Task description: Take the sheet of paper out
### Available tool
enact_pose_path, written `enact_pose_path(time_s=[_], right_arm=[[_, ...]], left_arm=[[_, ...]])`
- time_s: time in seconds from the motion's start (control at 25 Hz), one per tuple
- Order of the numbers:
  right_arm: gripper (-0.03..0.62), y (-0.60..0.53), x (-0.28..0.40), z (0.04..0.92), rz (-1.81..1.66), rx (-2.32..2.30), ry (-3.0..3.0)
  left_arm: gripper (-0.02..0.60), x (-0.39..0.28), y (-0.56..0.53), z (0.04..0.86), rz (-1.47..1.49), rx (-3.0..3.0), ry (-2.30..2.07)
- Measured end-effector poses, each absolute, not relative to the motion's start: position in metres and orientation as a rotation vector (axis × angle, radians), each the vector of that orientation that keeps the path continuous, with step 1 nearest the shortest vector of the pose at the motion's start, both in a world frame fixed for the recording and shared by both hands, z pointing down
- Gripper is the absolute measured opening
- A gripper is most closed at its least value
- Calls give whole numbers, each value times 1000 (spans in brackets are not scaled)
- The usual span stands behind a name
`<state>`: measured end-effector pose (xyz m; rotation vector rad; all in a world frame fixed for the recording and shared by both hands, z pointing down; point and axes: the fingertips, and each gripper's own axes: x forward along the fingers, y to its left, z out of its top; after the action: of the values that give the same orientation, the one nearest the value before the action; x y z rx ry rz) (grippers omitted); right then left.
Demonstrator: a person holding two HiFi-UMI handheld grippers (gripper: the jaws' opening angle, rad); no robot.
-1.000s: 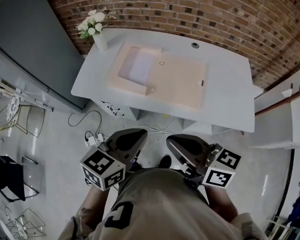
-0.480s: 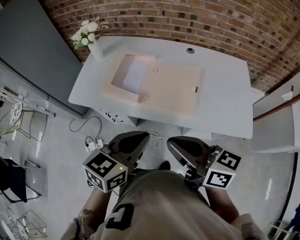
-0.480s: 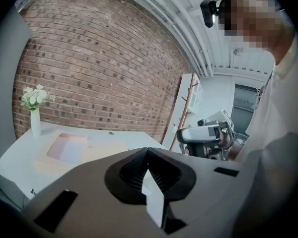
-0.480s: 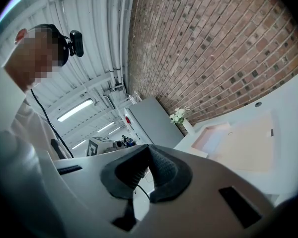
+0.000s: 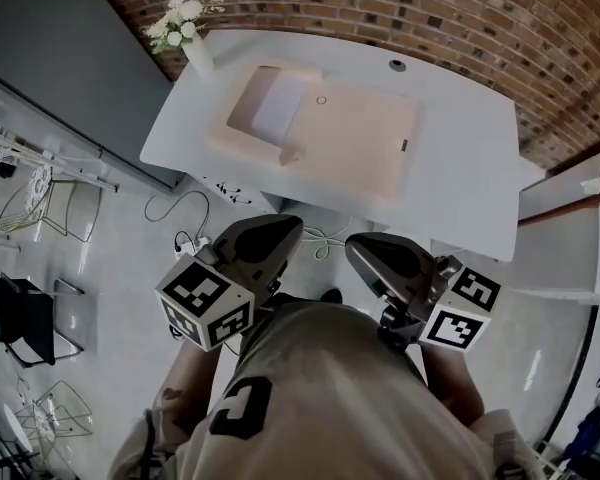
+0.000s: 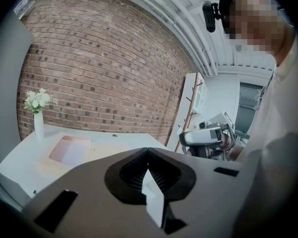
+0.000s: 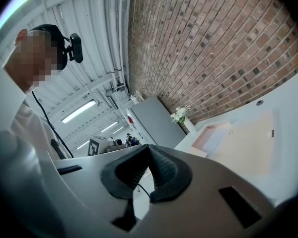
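head view: paper [image 5: 277, 108] lies long-axis toward wall [image 5: 380, 8]; left gripper [image 5: 292, 228], right gripper [image 5: 355, 246] clenched

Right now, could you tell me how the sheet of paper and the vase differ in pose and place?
The sheet of paper lies flat in the recess of the pale tray; the vase stands upright on the bare table. The sheet is plain; the vase holds white flowers. Both are pale and untouched.
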<state>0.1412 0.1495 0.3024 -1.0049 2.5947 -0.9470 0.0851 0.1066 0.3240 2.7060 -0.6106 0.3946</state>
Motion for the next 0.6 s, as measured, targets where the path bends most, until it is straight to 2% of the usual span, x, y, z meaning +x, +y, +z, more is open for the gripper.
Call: enact_pose_path(time_s=[0.6], right_arm=[[23,155,158,304,-943,-1038,2553]], left_arm=[[14,101,110,326,421,2715,-577]])
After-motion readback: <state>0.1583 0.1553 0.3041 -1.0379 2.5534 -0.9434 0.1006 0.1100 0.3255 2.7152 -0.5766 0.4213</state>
